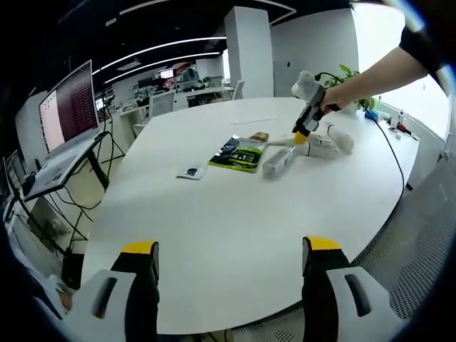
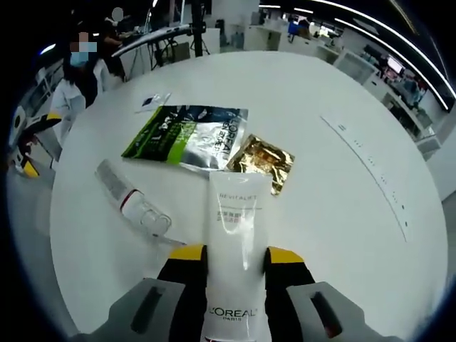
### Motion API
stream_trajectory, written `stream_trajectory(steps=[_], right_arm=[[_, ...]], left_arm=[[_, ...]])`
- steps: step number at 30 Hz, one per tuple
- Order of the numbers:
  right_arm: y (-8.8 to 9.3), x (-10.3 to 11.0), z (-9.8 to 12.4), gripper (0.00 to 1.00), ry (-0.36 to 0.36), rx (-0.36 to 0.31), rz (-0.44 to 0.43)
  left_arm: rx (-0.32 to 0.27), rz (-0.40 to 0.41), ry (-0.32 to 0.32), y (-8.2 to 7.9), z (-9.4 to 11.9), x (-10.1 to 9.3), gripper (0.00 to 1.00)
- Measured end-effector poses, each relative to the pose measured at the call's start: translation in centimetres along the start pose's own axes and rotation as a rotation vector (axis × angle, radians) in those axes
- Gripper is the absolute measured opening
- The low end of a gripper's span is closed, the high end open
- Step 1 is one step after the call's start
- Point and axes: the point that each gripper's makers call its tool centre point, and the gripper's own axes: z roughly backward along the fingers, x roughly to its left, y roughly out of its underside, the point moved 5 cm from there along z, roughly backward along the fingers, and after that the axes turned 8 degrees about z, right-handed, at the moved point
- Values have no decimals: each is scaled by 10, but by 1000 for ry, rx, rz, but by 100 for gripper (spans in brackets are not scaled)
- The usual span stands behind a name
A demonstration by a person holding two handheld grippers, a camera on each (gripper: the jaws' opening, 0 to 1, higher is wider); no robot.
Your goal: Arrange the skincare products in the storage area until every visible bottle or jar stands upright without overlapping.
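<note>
My right gripper is shut on a white L'Oreal tube, which lies flat and points toward a gold sachet. A clear bottle with a red band lies on its side to the tube's left. Beyond them a green and silver sachet lies flat. In the left gripper view, my left gripper hangs open over the near table edge, far from the products. That view has the right gripper among the products, beside the clear bottle and two more white containers lying down.
The products lie on a big white oval table. A small sachet lies left of the green sachet. A laptop on a stand is off the table's left, a plant at its far end. A person stands beyond the table.
</note>
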Motion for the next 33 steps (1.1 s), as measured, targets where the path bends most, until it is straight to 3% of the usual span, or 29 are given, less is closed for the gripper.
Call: stream_trajectory(steps=[21,33], right_arm=[[-8,-5,25,21,58,-60,-5],[-13,-4,43,21,106,-136,-34]], left_arm=[[-6,-3,4,-2,1,-2,76],[-10,-6,6,-3,1,-3,76]])
